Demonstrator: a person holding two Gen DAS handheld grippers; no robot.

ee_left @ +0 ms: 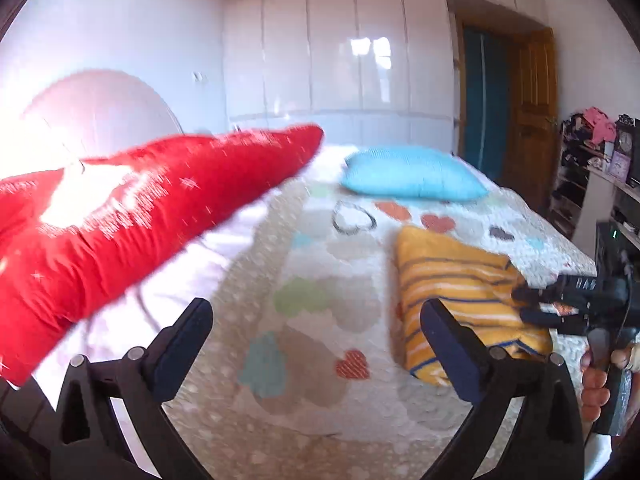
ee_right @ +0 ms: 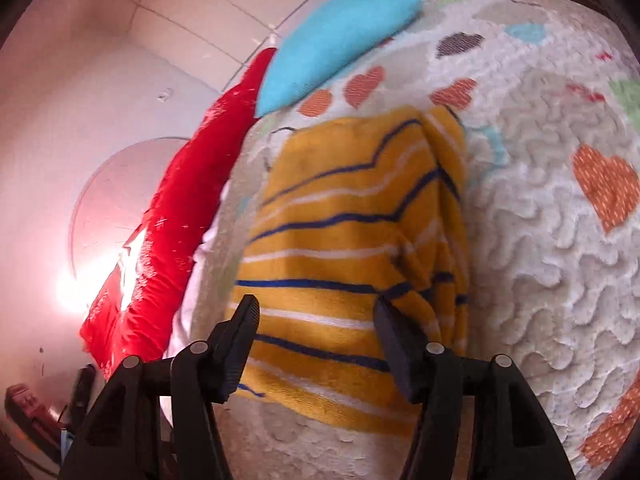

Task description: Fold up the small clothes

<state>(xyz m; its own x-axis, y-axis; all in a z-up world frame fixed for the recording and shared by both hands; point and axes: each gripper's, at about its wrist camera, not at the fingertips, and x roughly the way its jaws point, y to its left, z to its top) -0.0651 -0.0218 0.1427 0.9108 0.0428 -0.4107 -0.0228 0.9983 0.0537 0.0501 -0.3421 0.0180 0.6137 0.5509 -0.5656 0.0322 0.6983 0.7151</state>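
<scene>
right gripper [ee_right: 316, 344] nearer, jaws apart astride yellow striped garment [ee_right: 352, 220] | long axis runs ahead | left gripper [ee_left: 316, 332] wide, empty, garment to its right

A: What lies on the heart-patterned bedspread [ee_left: 320, 280]?

B: A folded yellow striped garment [ee_left: 460, 280]. Beyond it, a blue pillow [ee_left: 412, 176]; to its left, a long red cushion [ee_left: 140, 220].

A: And the tools?

B: The left tool [ee_left: 316, 336] hangs wide open before the garment, nothing between its jaws. The right tool [ee_left: 528, 304], held by a hand [ee_left: 600, 384], meets the garment's right edge; its state is unclear.
</scene>
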